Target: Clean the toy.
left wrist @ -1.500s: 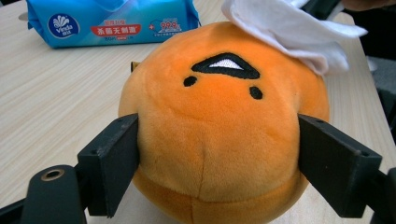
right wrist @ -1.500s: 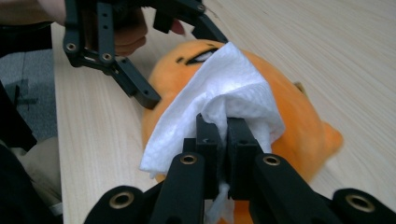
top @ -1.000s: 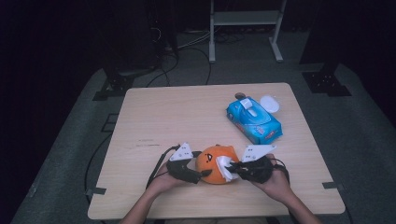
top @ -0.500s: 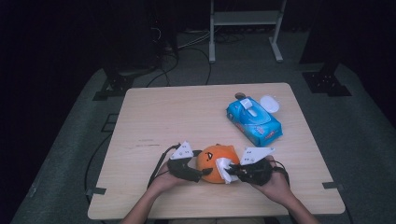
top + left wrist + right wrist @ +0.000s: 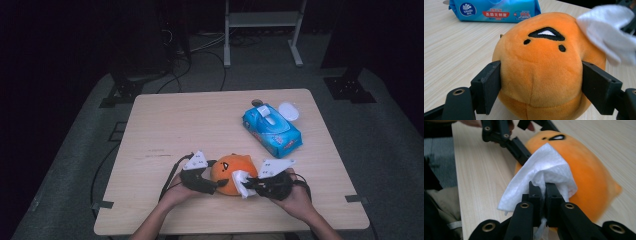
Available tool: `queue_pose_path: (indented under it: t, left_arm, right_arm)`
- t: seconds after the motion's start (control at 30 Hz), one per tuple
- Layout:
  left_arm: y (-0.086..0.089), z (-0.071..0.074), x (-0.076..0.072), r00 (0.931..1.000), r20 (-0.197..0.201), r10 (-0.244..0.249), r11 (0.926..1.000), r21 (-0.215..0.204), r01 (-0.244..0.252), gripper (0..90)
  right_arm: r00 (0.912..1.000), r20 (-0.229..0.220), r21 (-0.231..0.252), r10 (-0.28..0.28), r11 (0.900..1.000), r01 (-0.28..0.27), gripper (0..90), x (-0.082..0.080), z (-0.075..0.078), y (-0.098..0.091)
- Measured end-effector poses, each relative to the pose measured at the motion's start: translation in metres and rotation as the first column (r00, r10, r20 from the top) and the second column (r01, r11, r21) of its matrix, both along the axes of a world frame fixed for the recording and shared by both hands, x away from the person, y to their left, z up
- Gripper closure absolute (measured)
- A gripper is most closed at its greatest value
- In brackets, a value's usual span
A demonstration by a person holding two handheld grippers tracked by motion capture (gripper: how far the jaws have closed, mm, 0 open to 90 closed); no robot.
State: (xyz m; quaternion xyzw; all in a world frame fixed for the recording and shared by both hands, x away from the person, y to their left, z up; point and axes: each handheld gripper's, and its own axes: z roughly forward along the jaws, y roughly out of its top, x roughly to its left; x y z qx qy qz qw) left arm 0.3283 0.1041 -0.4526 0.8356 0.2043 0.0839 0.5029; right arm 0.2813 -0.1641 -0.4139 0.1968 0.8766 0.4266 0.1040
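An orange plush toy (image 5: 231, 174) with a small black face sits near the table's front edge. My left gripper (image 5: 214, 183) is shut on the plush toy (image 5: 544, 70), its jaws pressed into both sides. My right gripper (image 5: 248, 186) is shut on a white tissue (image 5: 242, 182), which lies against the toy's right side. In the right gripper view the tissue (image 5: 541, 173) bunches out over the closed jaws and drapes on the plush toy (image 5: 581, 175), with the left gripper (image 5: 524, 152) behind it.
A blue pack of wipes (image 5: 271, 129) lies at the back right of the wooden table (image 5: 170, 125), with a white lid (image 5: 288, 111) and a small dark round thing (image 5: 257, 102) beside it. A metal stand (image 5: 260, 30) is on the floor beyond.
The tissue in my right gripper has slid a little down and left across the toy's side. The left gripper holds the toy still.
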Motion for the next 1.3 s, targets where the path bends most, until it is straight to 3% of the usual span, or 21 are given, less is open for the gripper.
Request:
queue_pose_path:
  t: [0.03,0.17,0.2,0.37,0.53,0.6,0.63,0.67,0.73,0.83,0.9,1.0,1.03,1.13,1.2,1.3]
  left_arm:
    - [0.001,0.0,0.0,1.0,-0.003,-0.002,1.0,0.0,0.002,21.6]
    - [0.004,-0.001,0.002,0.9998,-0.022,-0.003,0.9999,-0.017,0.003,21.7]
    - [0.005,-0.002,0.003,0.9997,-0.025,-0.005,0.9998,-0.019,0.004,21.6]
    - [0.006,-0.002,0.004,0.9996,-0.027,-0.011,0.9997,-0.022,0.01,21.5]
    - [0.005,-0.002,0.004,0.9996,-0.026,-0.009,0.9996,-0.027,0.009,20.7]
    - [-0.001,0.0,0.003,0.9996,-0.006,-0.029,0.9984,-0.049,0.029,19.8]
    - [-0.005,0.001,0.001,0.9993,0.01,-0.036,0.9985,-0.041,0.036,19.2]
    - [-0.007,0.002,0.0,0.9988,0.027,-0.041,0.9988,-0.026,0.041,18.7]
    - [-0.006,0.002,0.0,0.9989,0.022,-0.042,0.9989,-0.022,0.042,17.1]
    - [-0.001,0.002,0.0,0.9991,0.011,-0.041,0.9986,-0.034,0.041,8.5]
    - [-0.001,0.002,0.0,0.9991,0.007,-0.042,0.9987,-0.028,0.042,7.7]
    - [-0.005,0.0,-0.002,0.9989,0.015,-0.044,0.9989,-0.017,0.044,15.6]
    - [-0.01,0.002,-0.003,0.9984,0.045,-0.034,0.9994,-0.01,0.034,21.6]
    - [-0.011,0.005,-0.005,0.9979,0.059,-0.026,0.9996,-0.004,0.026,29.6]
    - [-0.009,0.006,-0.005,0.9982,0.055,-0.023,0.9997,-0.005,0.023,33.1]
    - [-0.003,0.005,-0.001,0.9999,0.007,-0.012,0.9991,-0.04,0.012,33.9]
  right_arm:
    - [1.0,0.008,-0.014,0.004,0.9999,-0.004,84.7,-0.001,0.0,0.003]
    - [1.0,-0.004,0.006,-0.009,0.9999,0.009,84.7,0.003,0.001,-0.004]
    - [0.9986,-0.005,0.01,-0.053,0.9985,0.053,84.7,0.008,0.0,-0.017]
    - [0.9909,-0.046,0.034,-0.126,0.9912,0.128,84.6,0.019,-0.005,-0.041]
    - [0.9909,-0.051,0.035,-0.125,0.9913,0.127,84.6,0.019,-0.005,-0.04]
    - [0.9943,-0.047,0.051,-0.095,0.9939,0.097,84.6,0.016,-0.002,-0.03]
    - [0.9965,-0.042,0.052,-0.073,0.9958,0.075,84.6,0.015,0.0,-0.024]
    - [0.9978,-0.03,0.039,-0.059,0.9974,0.06,84.5,0.013,0.001,-0.017]
    - [0.9988,-0.007,0.011,-0.048,0.9988,0.048,84.5,0.011,0.001,-0.008]
    - [0.9987,-0.019,0.024,-0.047,0.9986,0.047,84.5,0.014,0.0,-0.011]
    - [0.997,-0.032,0.036,-0.071,0.9968,0.072,84.5,0.016,-0.001,-0.018]
    - [0.9966,-0.03,0.04,-0.077,0.9961,0.078,84.6,0.015,-0.001,-0.018]
    - [0.9978,-0.018,0.038,-0.064,0.9972,0.065,84.6,0.011,0.0,-0.01]
    - [0.9995,-0.015,0.051,-0.028,0.9983,0.028,84.6,0.006,0.002,-0.002]
    - [0.9997,0.017,0.022,-0.016,0.9996,0.016,84.5,0.002,0.005,0.004]
    - [0.9987,0.021,0.02,-0.047,0.9987,0.046,84.5,0.006,0.005,-0.008]
